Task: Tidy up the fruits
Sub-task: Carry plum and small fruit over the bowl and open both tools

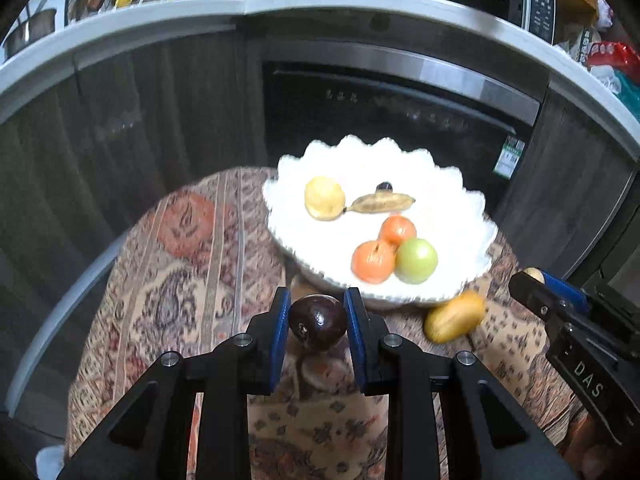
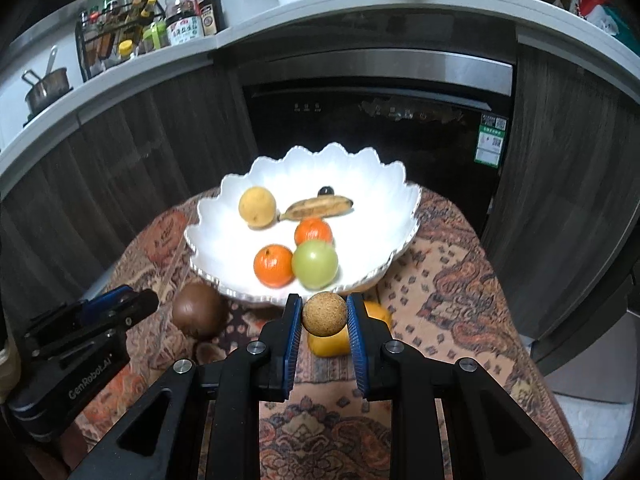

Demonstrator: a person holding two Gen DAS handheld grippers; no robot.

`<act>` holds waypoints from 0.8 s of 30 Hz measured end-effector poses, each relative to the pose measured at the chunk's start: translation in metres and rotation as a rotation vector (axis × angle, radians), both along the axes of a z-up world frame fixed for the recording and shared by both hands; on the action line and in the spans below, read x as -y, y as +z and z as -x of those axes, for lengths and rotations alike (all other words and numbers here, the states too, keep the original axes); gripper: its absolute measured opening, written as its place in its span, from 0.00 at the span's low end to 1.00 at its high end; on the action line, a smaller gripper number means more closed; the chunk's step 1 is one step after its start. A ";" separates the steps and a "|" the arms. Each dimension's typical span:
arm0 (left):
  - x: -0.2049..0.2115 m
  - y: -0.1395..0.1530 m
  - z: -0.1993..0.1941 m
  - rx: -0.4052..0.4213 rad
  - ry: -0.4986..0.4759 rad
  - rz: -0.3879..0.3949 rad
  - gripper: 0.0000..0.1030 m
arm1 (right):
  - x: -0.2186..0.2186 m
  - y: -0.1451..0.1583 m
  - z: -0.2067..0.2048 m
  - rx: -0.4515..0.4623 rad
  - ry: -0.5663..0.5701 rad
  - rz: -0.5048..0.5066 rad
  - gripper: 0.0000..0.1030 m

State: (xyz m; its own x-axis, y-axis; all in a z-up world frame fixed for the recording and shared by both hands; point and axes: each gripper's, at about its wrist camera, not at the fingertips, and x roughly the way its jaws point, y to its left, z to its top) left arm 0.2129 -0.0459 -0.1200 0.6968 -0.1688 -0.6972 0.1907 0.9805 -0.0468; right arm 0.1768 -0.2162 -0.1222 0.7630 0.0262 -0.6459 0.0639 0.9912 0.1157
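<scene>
Clamped in my left gripper [image 1: 317, 322] sits a dark purple fruit [image 1: 317, 322]; my right gripper [image 2: 324, 314] pinches a tan round fruit [image 2: 324, 314], both just short of the white bowl [image 2: 224, 240].

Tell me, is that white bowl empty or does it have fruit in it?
It has fruit. The white bowl holds a yellow fruit, a small banana, two oranges and a green apple.
</scene>
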 end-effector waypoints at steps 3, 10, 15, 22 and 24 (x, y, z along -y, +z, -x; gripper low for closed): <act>0.004 0.011 -0.011 0.012 -0.006 0.008 0.27 | 0.004 0.012 -0.007 0.019 -0.004 0.002 0.24; 0.015 0.025 -0.041 0.020 -0.031 0.003 0.27 | 0.008 0.035 -0.031 0.049 -0.002 0.023 0.24; 0.021 0.027 -0.064 0.021 -0.035 -0.005 0.27 | 0.013 0.037 -0.053 0.021 -0.012 0.035 0.24; 0.028 0.014 -0.093 -0.008 -0.045 -0.025 0.27 | 0.021 0.017 -0.084 -0.048 -0.015 0.027 0.24; 0.029 0.006 -0.100 -0.028 -0.047 -0.028 0.27 | 0.022 0.011 -0.091 -0.064 -0.015 0.023 0.24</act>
State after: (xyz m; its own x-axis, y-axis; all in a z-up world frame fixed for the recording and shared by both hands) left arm 0.3129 -0.0753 -0.1136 0.6686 -0.1813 -0.7212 0.2360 0.9714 -0.0253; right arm 0.2674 -0.2382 -0.1115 0.7200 -0.0007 -0.6939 0.0856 0.9924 0.0879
